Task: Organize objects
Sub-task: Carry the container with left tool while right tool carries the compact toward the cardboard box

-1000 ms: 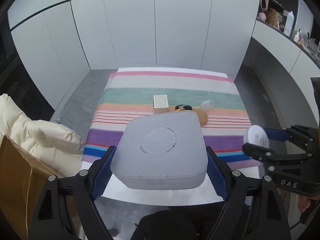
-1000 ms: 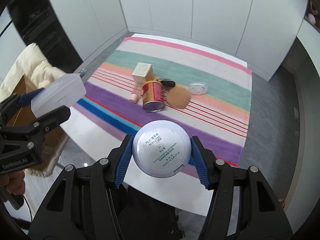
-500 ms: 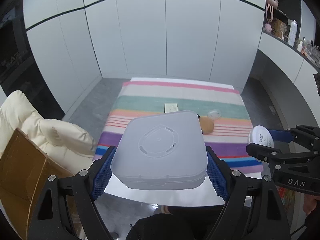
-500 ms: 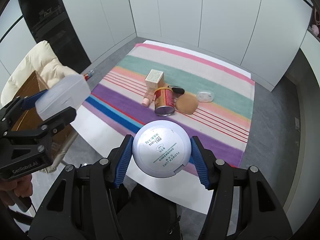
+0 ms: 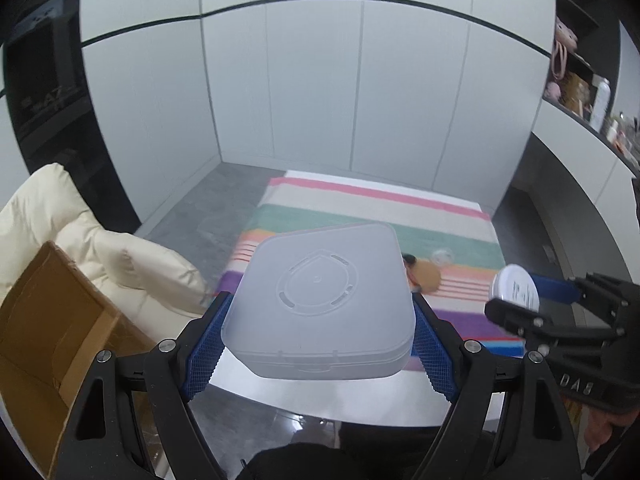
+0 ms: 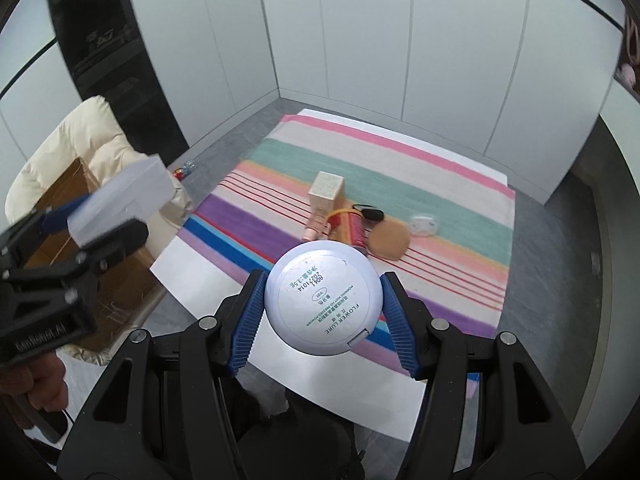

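Your left gripper (image 5: 318, 340) is clamped on the translucent plastic box (image 5: 320, 300), blue pads pressed against its two side walls, lid face up, box held in the air above the near white edge of the table (image 6: 208, 276). Your right gripper (image 6: 322, 316) is closed on the round powder compact (image 6: 322, 298), pads touching its rim on both sides, printed underside facing the camera; it too hangs over the table's near edge. Taking the striped cloth (image 6: 420, 184) as landmark: it covers most of the tabletop, leaving a bare white strip along the near side and a thin white margin at the far side. Near the cloth's middle sits a tight cluster: a cream square box (image 6: 326, 190) upright, a pink tube (image 6: 314, 228) lying against its base, a red-and-gold can (image 6: 352, 226) on its side touching the tube, a small black item (image 6: 370, 213) just behind the can, a tan round puff (image 6: 389, 240) flat beside the can, and a clear round lid (image 6: 424, 225) just beyond the puff. The cloth's far stripes and its purple and blue bands on the left lie bare. Off the cloth's left edge, well apart, stands a cardboard box (image 5: 52, 320) with a cream padded jacket (image 5: 80, 232) draped against it. Grey floor (image 6: 560, 260) runs along the cloth's right side.
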`<state>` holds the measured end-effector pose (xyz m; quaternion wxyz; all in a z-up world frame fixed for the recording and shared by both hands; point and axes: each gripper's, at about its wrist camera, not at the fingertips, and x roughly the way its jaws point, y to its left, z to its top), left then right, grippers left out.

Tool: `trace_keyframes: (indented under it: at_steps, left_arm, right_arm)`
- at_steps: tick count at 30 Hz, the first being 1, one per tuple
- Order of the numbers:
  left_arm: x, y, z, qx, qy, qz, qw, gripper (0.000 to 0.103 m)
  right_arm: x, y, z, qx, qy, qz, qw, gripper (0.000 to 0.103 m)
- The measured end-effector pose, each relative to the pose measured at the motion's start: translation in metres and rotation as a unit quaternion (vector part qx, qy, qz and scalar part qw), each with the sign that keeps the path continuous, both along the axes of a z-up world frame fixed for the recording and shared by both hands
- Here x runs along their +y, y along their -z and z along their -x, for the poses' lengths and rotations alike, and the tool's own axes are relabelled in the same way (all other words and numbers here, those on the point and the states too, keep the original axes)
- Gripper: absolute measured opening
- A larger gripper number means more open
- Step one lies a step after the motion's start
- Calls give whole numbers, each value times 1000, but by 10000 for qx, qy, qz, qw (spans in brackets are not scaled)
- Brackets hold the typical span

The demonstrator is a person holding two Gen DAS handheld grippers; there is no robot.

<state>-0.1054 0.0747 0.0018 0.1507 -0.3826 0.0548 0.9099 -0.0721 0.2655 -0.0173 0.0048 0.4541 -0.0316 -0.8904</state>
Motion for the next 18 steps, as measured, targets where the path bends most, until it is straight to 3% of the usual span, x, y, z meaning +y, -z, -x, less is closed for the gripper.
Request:
trace_keyframes:
  at_steps: [18]
  left_arm:
    - [-86,1,9,113,-683,-29,9976,85]
  right_arm:
    - [-91,-3,37,165,-738,-54,9971,60]
